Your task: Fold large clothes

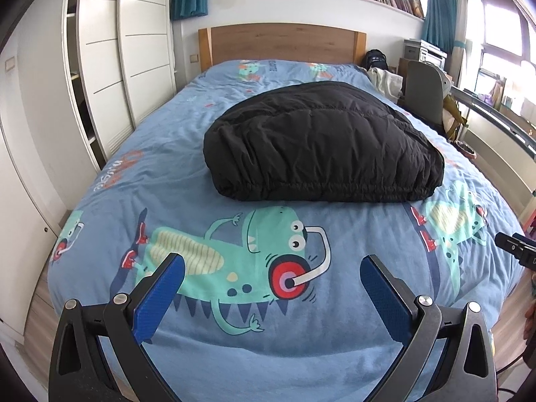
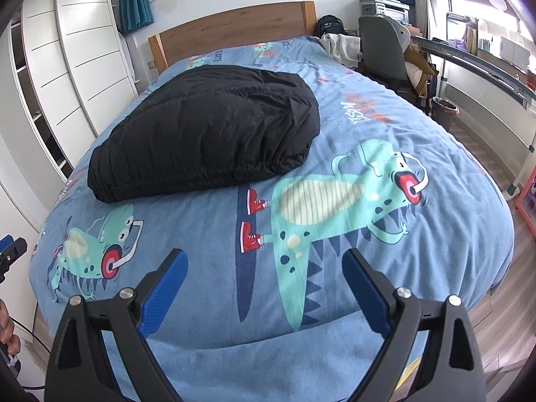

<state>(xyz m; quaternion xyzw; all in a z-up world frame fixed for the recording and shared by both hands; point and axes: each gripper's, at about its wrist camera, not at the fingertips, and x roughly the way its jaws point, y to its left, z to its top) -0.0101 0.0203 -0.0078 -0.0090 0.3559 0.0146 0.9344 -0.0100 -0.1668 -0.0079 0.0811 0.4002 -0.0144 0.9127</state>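
Observation:
A black padded jacket (image 1: 318,140) lies folded into a thick bundle on the middle of the bed (image 1: 201,351), its gathered hem facing me. The right wrist view has the same jacket (image 2: 207,130) up and to the left. My left gripper (image 1: 272,264) hovers open over the foot of the bed, well short of the jacket, with nothing between its blue pads (image 1: 160,298). My right gripper (image 2: 264,259) is also open and empty, over the dinosaur print nearer the bed's right side. Each gripper shows at the edge of the other's view: the right gripper (image 1: 516,248), the left gripper (image 2: 11,254).
The bed has a blue dinosaur cover and a wooden headboard (image 1: 281,42). White wardrobes (image 1: 110,67) line the left wall. A grey chair (image 2: 382,47) with clothes, a desk and a bin (image 2: 444,110) stand on the right. Light clothing (image 2: 341,47) lies near the bed's far right corner.

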